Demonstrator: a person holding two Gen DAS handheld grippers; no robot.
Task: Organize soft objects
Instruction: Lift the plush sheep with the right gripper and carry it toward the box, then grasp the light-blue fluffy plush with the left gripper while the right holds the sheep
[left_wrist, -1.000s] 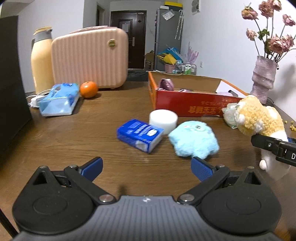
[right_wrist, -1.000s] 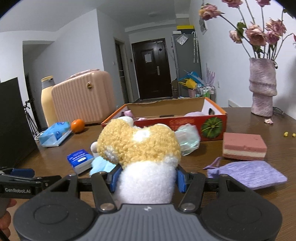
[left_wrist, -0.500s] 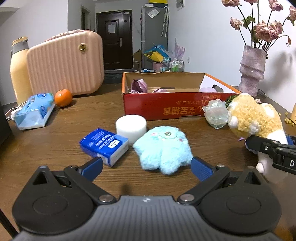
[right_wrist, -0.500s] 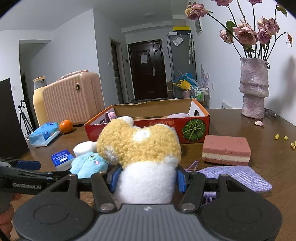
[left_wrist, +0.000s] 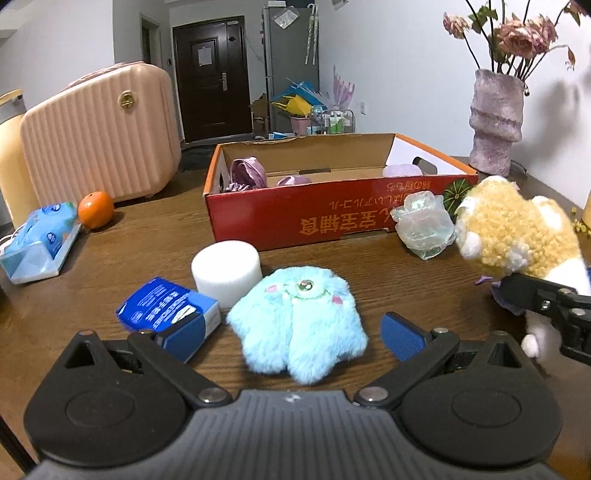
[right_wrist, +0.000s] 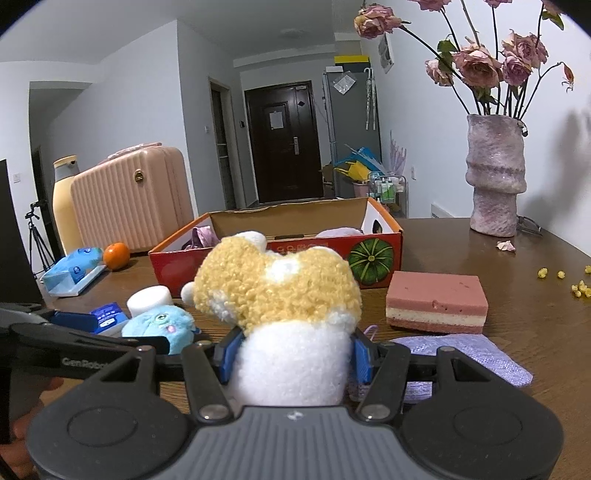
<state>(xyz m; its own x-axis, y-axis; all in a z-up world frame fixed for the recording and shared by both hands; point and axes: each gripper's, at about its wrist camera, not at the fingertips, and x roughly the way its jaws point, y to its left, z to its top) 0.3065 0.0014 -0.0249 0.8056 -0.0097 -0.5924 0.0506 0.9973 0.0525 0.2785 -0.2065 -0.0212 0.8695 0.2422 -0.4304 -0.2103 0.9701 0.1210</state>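
Yellow plush toy (right_wrist: 280, 295) clenched in right gripper (right_wrist: 295, 356) jaws, left gripper (left_wrist: 291, 334) jaws released around blue plush (left_wrist: 299, 317).

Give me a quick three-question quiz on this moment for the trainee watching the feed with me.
1. True or false: the right gripper is shut on the yellow and white plush.
2. What lies between the open fingers of the left gripper?
A. the white foam cylinder
B. the light blue plush
C. the orange
3. Fill in: the pink sponge sits on the table, outside the red ____.

Key
1. True; its pads press the plush's white body.
2. B; the fingers flank it without pressing it.
3. Box.
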